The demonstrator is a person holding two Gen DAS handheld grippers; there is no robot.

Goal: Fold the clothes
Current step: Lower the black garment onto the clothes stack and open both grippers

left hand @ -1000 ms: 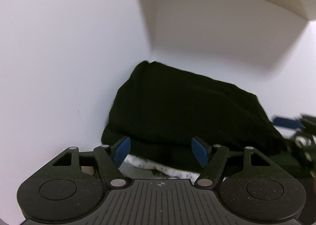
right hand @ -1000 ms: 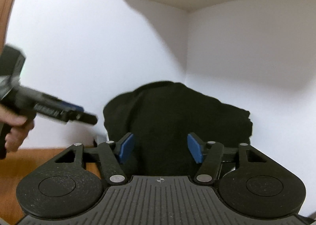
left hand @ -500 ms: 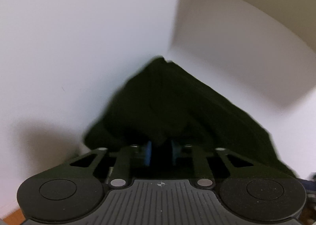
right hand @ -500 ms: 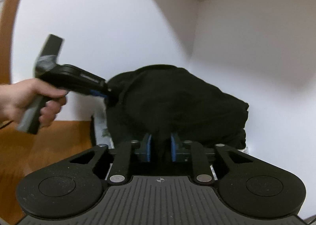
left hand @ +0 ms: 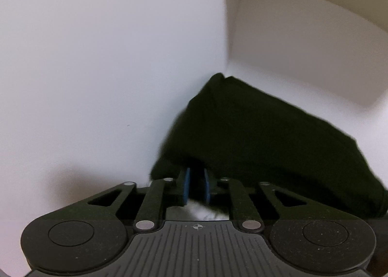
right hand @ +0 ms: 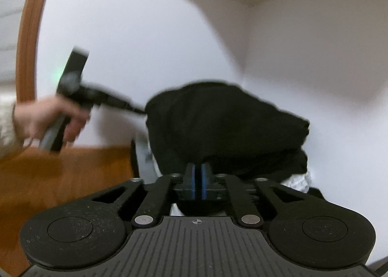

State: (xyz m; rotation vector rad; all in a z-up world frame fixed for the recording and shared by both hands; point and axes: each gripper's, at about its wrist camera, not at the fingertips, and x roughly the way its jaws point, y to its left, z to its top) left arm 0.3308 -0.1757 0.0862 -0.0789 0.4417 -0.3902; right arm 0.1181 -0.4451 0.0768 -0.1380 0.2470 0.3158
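Black garment lies bunched in a corner between two white walls, on top of a paler patterned cloth that peeks out beneath its hem. On the left, the left hand-held gripper has its blue pads close together with the near edge of the dark fabric between them; its jaws have just eased apart a little, yet the cloth looks caught. On the right, the right hand-held gripper is nearly clenched, pads pinching the garment's front edge, having likewise just loosened slightly. The step in hand seems to be taking hold to lift it out. Next, both grips likely need to firm up, then draw the garment clear toward the wooden surface for spreading.
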